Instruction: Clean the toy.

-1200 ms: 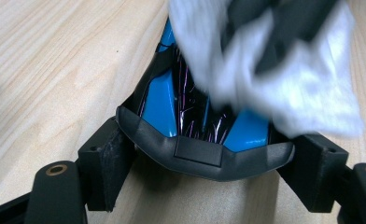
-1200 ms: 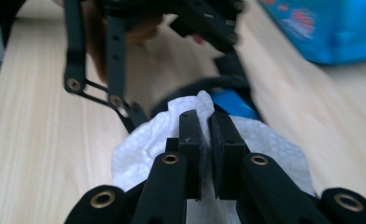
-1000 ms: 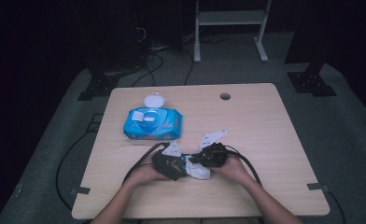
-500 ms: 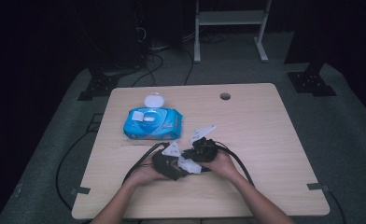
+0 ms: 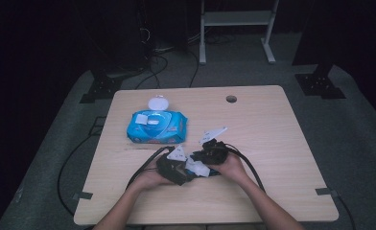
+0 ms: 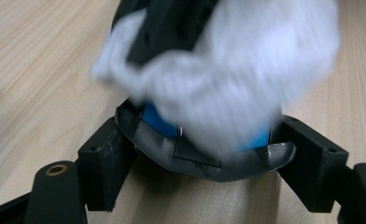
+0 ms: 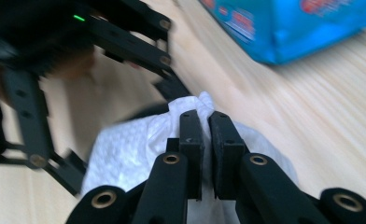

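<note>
Here the right gripper has its two black jaws pressed together on a pinch of a soft white wet wipe, the crumpled sheet bunching up between the pads. Just beside it, the left gripper is clamped on a small black curved object with a blue face, jaws squeezing its two ends; what the object is I cannot tell. The wipe is draped over that object, touching its blue face.

The wipe looks light, limp and damp, so it will likely fold and drag rather than hold a shape; a pinch on a bunched fold, as now, seems the safest hold, since a single edge might slip or tear. The black piece seems flexible, bowing in the grip.

In the high view both hands meet low over the pale wooden table, on the near side of the blue wipes packet with its white round lid flipped open. The forearms converge from the near edge, the grippers angled toward each other, nose to nose
</note>
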### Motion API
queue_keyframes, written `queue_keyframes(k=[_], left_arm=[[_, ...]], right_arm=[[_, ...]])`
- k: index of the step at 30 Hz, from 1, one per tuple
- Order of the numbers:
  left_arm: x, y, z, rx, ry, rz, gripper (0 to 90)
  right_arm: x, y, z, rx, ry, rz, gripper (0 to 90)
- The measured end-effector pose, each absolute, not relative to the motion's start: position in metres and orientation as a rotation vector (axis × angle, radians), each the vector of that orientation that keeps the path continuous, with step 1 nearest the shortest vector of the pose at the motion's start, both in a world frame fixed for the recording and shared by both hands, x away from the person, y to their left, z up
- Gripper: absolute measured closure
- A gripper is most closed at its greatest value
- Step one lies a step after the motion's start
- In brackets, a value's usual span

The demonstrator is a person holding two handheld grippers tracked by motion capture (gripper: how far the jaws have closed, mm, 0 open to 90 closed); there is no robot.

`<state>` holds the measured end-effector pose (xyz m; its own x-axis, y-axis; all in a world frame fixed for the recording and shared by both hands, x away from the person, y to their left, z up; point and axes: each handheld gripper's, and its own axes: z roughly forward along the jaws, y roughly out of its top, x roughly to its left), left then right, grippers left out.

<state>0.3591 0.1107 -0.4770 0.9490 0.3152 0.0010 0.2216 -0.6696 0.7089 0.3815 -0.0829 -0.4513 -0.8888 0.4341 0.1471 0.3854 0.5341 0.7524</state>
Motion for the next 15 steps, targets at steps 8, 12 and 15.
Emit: queue_keyframes(k=[8, 12, 15], left_arm=[[0.359, 0.111, -0.477, 2.330, 0.368, 0.163, 24.0], [0.359, 0.110, -0.477, 2.333, 0.373, 0.162, 23.9], [0.359, 0.111, -0.477, 2.331, 0.375, 0.158, 24.0]], right_arm=[[0.379, -0.092, -0.449, 0.717, 2.669, 1.232, 84.0], [0.370, -0.083, -0.447, 0.647, 2.690, 1.249, 84.1], [0.363, -0.070, -0.448, 0.572, 2.707, 1.309, 84.0]])
